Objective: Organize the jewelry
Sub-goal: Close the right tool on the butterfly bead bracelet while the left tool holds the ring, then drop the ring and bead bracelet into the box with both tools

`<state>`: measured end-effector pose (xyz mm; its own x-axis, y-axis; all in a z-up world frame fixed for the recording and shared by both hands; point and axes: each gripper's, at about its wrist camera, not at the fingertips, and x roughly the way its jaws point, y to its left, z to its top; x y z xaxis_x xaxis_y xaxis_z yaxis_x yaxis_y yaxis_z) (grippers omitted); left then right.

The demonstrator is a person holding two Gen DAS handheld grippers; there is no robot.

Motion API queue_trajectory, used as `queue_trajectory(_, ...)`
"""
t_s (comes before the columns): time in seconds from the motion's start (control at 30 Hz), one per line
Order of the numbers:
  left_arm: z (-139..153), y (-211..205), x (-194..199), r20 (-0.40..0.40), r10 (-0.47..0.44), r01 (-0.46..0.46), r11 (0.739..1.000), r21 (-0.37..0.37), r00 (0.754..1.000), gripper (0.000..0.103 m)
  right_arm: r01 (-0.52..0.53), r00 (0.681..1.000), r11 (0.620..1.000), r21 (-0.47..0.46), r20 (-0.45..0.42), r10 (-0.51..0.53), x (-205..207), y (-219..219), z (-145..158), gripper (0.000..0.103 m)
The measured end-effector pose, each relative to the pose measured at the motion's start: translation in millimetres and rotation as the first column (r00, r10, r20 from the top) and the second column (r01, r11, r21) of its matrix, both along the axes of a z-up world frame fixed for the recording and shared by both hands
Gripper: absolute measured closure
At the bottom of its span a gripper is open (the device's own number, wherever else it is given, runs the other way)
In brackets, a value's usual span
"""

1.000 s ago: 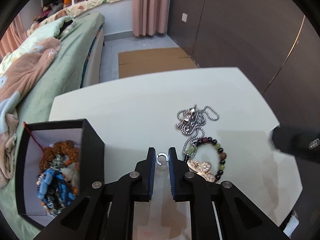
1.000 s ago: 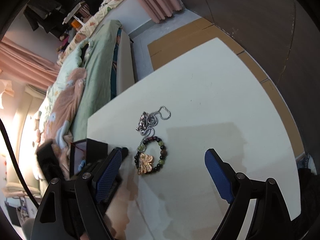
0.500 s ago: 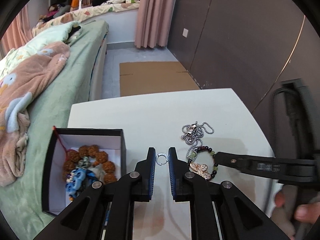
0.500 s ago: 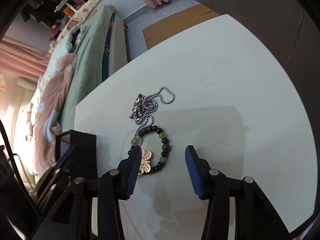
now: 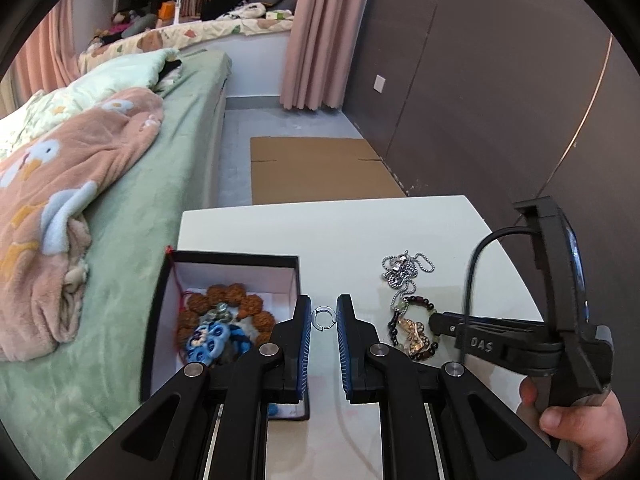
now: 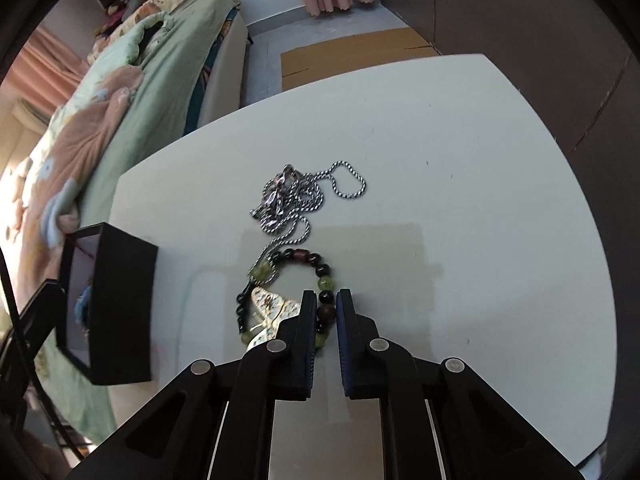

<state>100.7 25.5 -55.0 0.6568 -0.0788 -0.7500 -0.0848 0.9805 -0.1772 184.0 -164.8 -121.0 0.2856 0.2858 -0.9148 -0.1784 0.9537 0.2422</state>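
Note:
My left gripper (image 5: 324, 318) is shut on a small silver ring (image 5: 325, 308), held above the white table (image 5: 360, 232) beside the black box (image 5: 236, 261). Brown bead and blue jewelry lie inside the box. To the right lies a beaded bracelet (image 5: 412, 332) with a gold butterfly charm, touching a silver chain necklace (image 5: 404, 270). My right gripper (image 6: 325, 308) points down at the bracelet (image 6: 324, 270); its jaws are closing and the pads pinch the beads on the bracelet's right side. The butterfly charm (image 6: 268, 308) sits just left of the fingers.
A bed (image 5: 120, 200) with a green sheet and pink blanket runs along the table's left side. Flat cardboard (image 5: 316, 168) lies on the floor beyond the table. A dark wall stands on the right. A person's hand (image 5: 572, 424) grips the right tool's handle.
The right gripper's jaws went from wide apart to closed around the bracelet's beads while it sank toward the table. The left gripper rose and drew back with the ring.

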Motion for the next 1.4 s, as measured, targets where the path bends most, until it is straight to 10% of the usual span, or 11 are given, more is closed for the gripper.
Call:
queue_trajectory(0.67,8.9,46.8,-30.7,0.062,0.159,-0.151,0.981,-0.117,0.985,0.089,-0.018,0.996,0.943,0.332,0.091,-0.013,-41.8,-21.1,44.2,0.091)
queue_trajectory(0.83,6.0,59.6,-31.5,0.054,0.199,-0.188,0.968,-0.165,0.979,0.021,-0.037,0.993,0.925,0.379,0.118,-0.009,-45.4,-16.9,53.8,0.091)
queue_trajectory(1.4,12.0,104.1,-38.3,0.049,0.327,-0.309,0.924,-0.223,0.944,0.021,-0.147,0.984,0.82,0.552,0.169,0.063,-43.9,28.4,71.9,0.091)
